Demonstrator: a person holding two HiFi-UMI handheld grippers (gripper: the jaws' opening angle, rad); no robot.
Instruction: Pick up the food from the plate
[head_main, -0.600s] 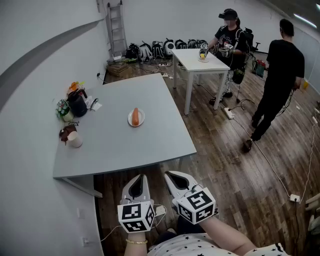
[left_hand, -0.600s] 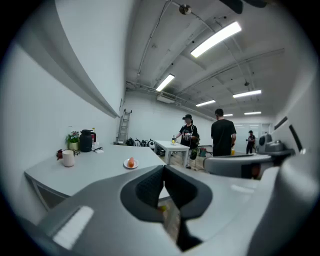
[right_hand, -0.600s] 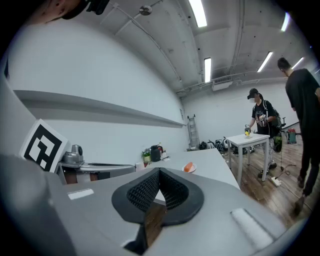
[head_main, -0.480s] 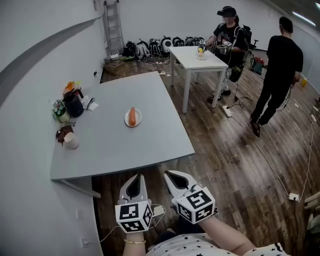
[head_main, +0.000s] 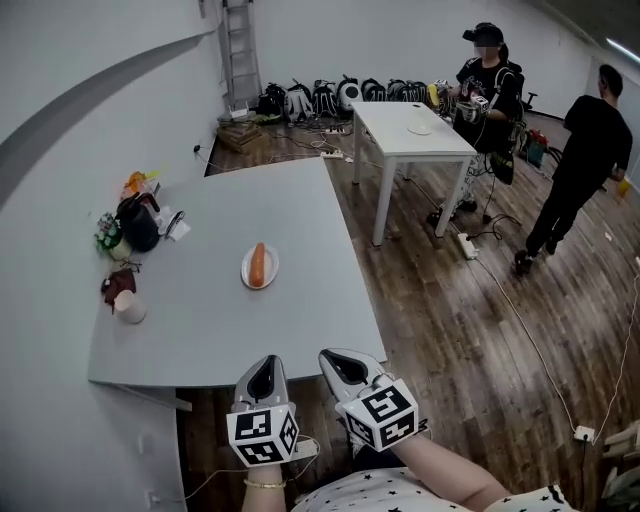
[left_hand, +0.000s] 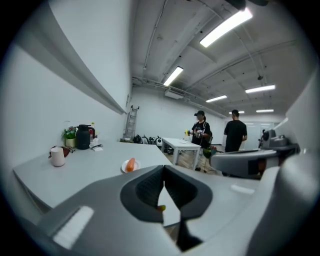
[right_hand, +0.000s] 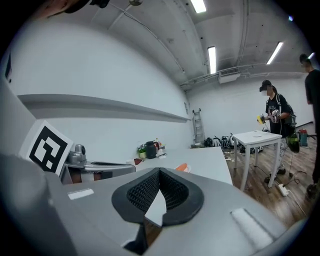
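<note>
so: left claw (head_main: 265, 366) and right claw (head_main: 341, 359) both closed, empty, well short of plate (head_main: 245, 273). risk: unopened tips nudge food (head_main: 258, 264) off plate.

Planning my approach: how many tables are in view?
2. The grey table lies nearest, bearing the plate; the white table stands beyond its far right corner. Others may lie out of frame.

The plate (head_main: 246, 276) lies near the middle of the table (head_main: 200, 340), with the food (head_main: 258, 264) on it. Along the table's left edge stand a jug (head_main: 137, 222) and, nearer, a cup (head_main: 129, 306). A second table (head_main: 395, 138) stands behind and to the right, bearing what seems a dish (head_main: 420, 128).
</note>
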